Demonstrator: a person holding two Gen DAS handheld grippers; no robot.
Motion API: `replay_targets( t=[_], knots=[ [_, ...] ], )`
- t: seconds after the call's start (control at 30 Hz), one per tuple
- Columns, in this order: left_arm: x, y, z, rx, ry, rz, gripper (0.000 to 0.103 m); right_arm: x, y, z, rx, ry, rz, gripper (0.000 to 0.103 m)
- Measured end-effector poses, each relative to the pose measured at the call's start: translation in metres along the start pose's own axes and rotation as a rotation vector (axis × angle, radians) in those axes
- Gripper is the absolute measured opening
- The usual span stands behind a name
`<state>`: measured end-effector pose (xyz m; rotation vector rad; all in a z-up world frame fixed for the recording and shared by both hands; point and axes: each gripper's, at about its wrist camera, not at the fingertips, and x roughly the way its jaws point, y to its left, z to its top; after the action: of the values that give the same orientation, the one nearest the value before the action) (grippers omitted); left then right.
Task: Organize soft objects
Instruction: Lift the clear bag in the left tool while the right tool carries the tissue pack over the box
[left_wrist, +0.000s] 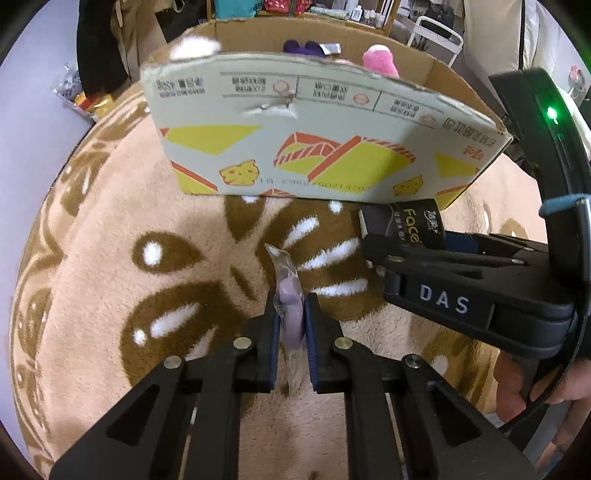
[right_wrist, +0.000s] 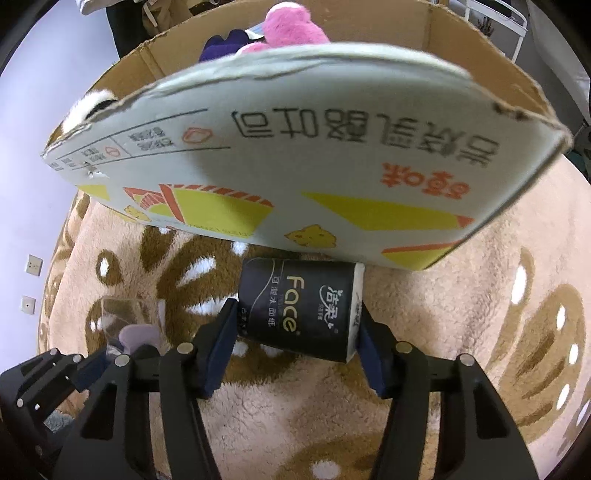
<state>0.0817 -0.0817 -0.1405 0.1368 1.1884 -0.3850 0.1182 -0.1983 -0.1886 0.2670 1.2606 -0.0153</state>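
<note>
Tissue pack (right_wrist: 299, 308), clamped by the right gripper (right_wrist: 295, 332), and a plastic-wrapped lilac item (left_wrist: 290, 314), pinched by the left gripper (left_wrist: 290, 325), wait before the cardboard box (left_wrist: 332, 147), seemingly bound inside.

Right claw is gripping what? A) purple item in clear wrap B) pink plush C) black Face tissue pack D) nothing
C: the right claw has its jaws closed on the ends of the black Face tissue pack, in front of the cardboard box.

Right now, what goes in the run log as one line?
left gripper: shut on clear pouch | right gripper: shut on tissue pack | cardboard box: ahead, pink plush inside | rug: beneath
</note>
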Motion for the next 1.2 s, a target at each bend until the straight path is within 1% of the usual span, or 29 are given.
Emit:
replay_targets(
  t=[0.07,0.2,0.3,0.37,0.47,0.53,0.6,0.67,0.8,0.9,1.0,1.13,1.2],
  knots=[
    [-0.005,0.001,0.000,-0.007,-0.020,0.007,0.012,-0.008,-0.008,-0.003,-0.007,-0.017,0.008,0.063],
    [-0.025,0.009,0.006,-0.028,-0.085,0.023,0.012,-0.030,-0.011,-0.006,0.009,-0.066,0.034,0.063],
    [-0.040,0.018,0.009,-0.054,-0.124,0.028,0.012,-0.055,-0.016,-0.012,0.022,-0.133,0.060,0.063],
    [-0.052,0.019,0.009,-0.055,-0.174,0.055,0.012,-0.071,-0.017,-0.009,0.031,-0.171,0.072,0.063],
    [-0.073,0.019,0.012,-0.039,-0.256,0.077,0.012,-0.095,-0.022,-0.010,0.042,-0.231,0.096,0.063],
    [-0.087,0.016,0.012,-0.017,-0.323,0.094,0.012,-0.111,-0.021,-0.012,0.041,-0.290,0.097,0.063],
    [-0.101,0.011,0.013,0.021,-0.403,0.123,0.012,-0.122,-0.018,-0.013,0.039,-0.339,0.110,0.063],
    [-0.116,0.008,0.013,0.047,-0.475,0.138,0.012,-0.134,-0.021,-0.015,0.040,-0.388,0.122,0.063],
    [-0.136,0.005,0.014,0.064,-0.591,0.131,0.012,-0.149,-0.021,-0.012,0.020,-0.479,0.102,0.063],
    [-0.145,0.003,0.017,0.082,-0.644,0.149,0.012,-0.163,-0.025,-0.010,0.019,-0.539,0.108,0.063],
    [-0.152,-0.002,0.022,0.107,-0.682,0.147,0.012,-0.173,-0.026,-0.008,0.015,-0.586,0.105,0.063],
    [-0.159,-0.010,0.036,0.164,-0.741,0.170,0.012,-0.184,-0.027,-0.001,0.010,-0.636,0.101,0.063],
    [-0.163,-0.013,0.044,0.174,-0.769,0.174,0.012,-0.188,-0.028,0.002,0.004,-0.651,0.093,0.063]
  ],
)
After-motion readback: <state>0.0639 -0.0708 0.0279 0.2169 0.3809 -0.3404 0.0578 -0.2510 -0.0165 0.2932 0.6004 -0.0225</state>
